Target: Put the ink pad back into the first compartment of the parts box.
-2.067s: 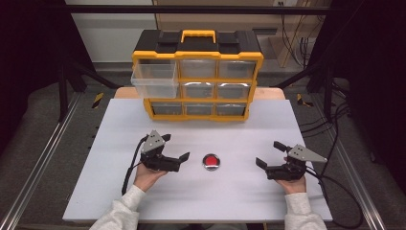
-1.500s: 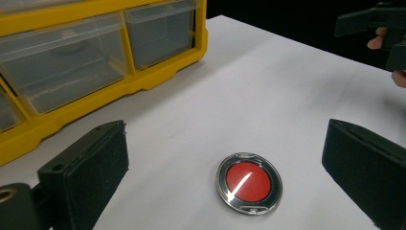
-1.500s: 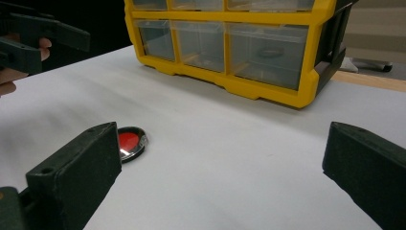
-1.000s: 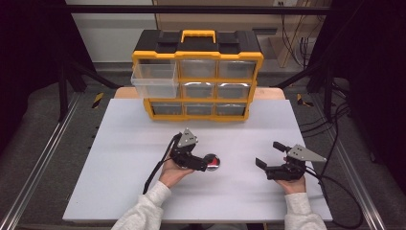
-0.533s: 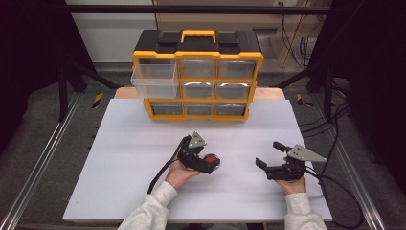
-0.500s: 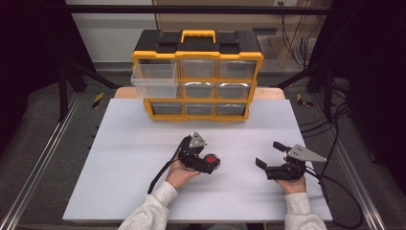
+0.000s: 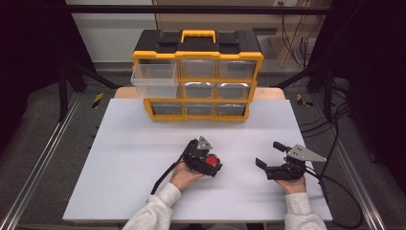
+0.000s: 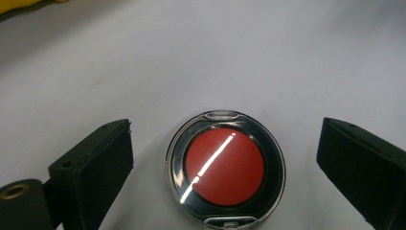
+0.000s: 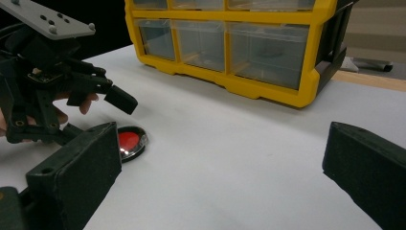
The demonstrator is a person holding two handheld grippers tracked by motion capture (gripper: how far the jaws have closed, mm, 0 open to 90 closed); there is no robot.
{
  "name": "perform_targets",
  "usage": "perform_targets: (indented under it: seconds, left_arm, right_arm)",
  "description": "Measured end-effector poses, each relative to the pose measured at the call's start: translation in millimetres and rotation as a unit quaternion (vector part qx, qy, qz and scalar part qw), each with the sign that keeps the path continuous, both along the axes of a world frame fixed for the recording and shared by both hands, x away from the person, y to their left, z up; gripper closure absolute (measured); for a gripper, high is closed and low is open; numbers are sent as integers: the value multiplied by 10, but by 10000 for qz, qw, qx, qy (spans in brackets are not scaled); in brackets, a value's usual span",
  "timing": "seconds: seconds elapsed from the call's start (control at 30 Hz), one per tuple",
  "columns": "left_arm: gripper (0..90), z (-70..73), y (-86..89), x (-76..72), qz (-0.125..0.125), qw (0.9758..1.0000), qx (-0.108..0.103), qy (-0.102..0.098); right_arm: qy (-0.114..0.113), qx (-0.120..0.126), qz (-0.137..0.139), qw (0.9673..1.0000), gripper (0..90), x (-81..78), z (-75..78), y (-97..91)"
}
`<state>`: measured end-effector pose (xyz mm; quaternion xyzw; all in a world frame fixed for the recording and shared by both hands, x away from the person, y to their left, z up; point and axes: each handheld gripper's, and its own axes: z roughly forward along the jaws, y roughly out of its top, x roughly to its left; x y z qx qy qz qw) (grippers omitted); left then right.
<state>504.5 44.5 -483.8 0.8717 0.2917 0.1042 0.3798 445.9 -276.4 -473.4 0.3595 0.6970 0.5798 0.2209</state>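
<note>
The round red compact [image 8: 225,165] lies flat on the white table [image 7: 134,158], well in front of the yellow drawer cabinet [image 7: 197,76], and the left gripper [image 7: 208,162] straddles it — its jaws have just been closing but stand wide on either side, pads clear of the rim and gripping nothing. To do the pick-up well, the person should keep the case centred between the jaws, sink until the pads reach its low edge, then close squarely — the smooth lid could slip. The right gripper [image 7: 271,162] rests apart, jaws spread and empty.
</note>
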Motion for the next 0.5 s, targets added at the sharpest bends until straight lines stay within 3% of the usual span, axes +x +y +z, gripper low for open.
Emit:
perform_targets:
  seconds: [0.23,0.5]
  left_arm:
    - [121,-53,-45,-5,-8,9998,181,61]
    - [182,-68,-62,-2,44,9997,234,83]
  right_arm:
    - [12,-12,3,10000,2,1,-2,1]
    - [-1,-10,1,10000,2,2,-1,0]
